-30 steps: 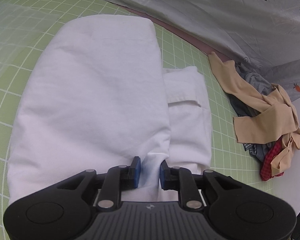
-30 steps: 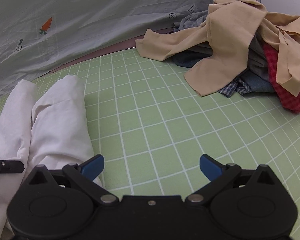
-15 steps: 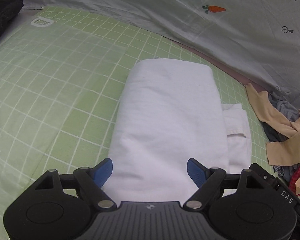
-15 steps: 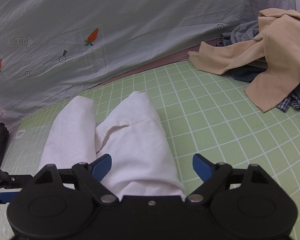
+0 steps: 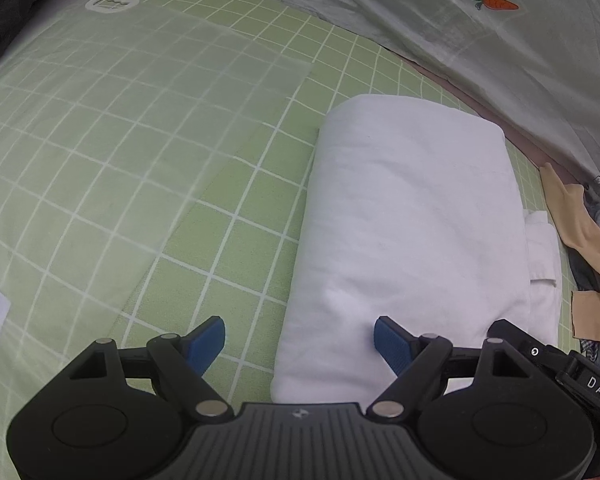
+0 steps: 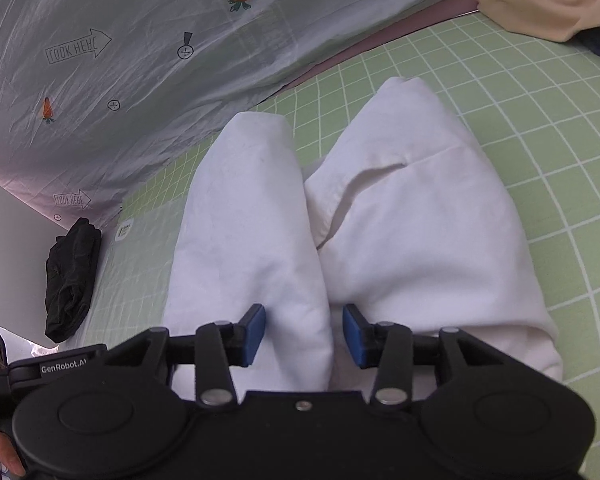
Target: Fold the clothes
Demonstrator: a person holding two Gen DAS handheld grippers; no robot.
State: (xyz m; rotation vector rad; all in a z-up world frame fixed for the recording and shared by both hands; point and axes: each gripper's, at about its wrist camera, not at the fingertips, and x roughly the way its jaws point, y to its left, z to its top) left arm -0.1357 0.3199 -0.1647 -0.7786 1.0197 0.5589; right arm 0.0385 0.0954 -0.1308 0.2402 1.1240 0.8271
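A folded white garment (image 5: 412, 216) lies on the green grid mat (image 5: 140, 160). In the right wrist view it shows as two long folded lobes (image 6: 340, 216). My left gripper (image 5: 300, 340) is open and empty, with its right finger over the garment's near left edge and its left finger over the mat. My right gripper (image 6: 304, 334) is half closed around the near end of the left lobe; its blue pads stand on either side of the cloth, and I cannot tell whether they pinch it.
A pile of unfolded clothes, tan on top (image 5: 580, 216), lies right of the white garment. A black folded garment (image 6: 74, 276) sits at the mat's far left. A grey carrot-print sheet (image 6: 140, 60) rises behind the mat.
My left gripper let go of the white garment, opened wide and drew back to the left. My right gripper moved left over the garment and its jaws narrowed around the left lobe.
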